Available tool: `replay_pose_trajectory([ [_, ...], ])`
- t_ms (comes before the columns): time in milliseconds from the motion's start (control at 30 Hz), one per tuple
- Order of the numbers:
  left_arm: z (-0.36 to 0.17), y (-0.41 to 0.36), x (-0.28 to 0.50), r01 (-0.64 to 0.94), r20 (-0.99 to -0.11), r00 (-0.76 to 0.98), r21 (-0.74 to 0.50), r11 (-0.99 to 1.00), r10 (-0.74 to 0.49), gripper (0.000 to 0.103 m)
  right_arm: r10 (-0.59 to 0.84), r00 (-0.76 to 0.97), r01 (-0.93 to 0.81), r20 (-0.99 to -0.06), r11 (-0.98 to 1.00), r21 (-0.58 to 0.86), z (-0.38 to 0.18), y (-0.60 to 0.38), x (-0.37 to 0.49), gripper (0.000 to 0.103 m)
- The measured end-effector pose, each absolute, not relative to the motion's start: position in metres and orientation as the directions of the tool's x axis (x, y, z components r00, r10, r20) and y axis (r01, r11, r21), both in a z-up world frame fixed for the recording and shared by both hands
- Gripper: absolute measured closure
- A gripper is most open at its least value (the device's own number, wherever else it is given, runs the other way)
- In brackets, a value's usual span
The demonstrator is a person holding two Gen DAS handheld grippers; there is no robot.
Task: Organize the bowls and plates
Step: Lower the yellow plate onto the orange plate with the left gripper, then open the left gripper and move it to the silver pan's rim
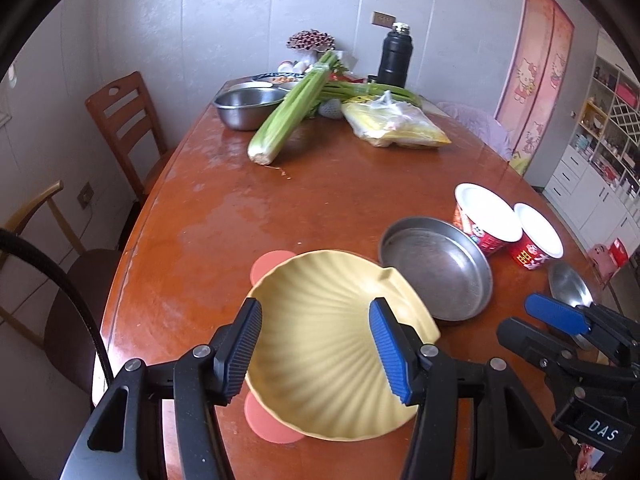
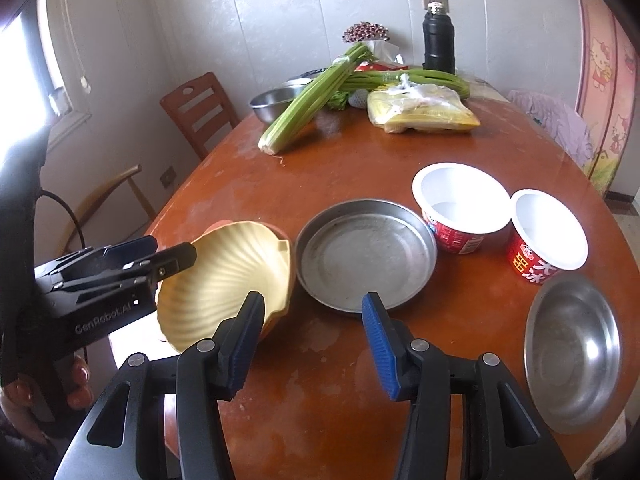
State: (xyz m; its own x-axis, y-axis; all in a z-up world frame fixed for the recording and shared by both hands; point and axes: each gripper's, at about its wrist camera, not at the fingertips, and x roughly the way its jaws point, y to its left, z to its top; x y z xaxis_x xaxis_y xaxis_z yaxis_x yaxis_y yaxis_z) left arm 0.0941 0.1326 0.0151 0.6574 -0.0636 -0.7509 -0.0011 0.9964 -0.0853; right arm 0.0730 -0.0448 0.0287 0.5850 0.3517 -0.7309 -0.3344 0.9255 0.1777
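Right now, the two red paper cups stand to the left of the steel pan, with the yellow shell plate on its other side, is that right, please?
Not quite: the two red paper cups stand to the right of the steel pan, not the left. The yellow shell plate lies on its other side, the left. The right wrist view shows this.

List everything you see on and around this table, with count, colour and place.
shell-shaped plate: 1, yellow, near edge, tilted over pink discs
round pan: 1, steel, beside the shell-shaped plate
shallow dish: 1, steel, near right
paper cups: 2, red and white, behind the pan
mixing bowl: 1, steel, far left
celery: 2 bunches, green, far end
plastic bag: 1, yellow, far end
flask: 1, black, far end
chairs: 2, wooden, left
left claw: over the plate
right claw: open
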Motion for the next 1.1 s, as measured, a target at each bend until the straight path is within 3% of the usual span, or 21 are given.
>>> replay_pose_trajectory([
  [1100,0.035,0.052,0.104,0.036,-0.763,0.647,0.02,0.999,-0.008,0.047,0.405,0.626,-0.309,-0.667,0.913,0.264,0.042,-0.114,0.069,0.049],
])
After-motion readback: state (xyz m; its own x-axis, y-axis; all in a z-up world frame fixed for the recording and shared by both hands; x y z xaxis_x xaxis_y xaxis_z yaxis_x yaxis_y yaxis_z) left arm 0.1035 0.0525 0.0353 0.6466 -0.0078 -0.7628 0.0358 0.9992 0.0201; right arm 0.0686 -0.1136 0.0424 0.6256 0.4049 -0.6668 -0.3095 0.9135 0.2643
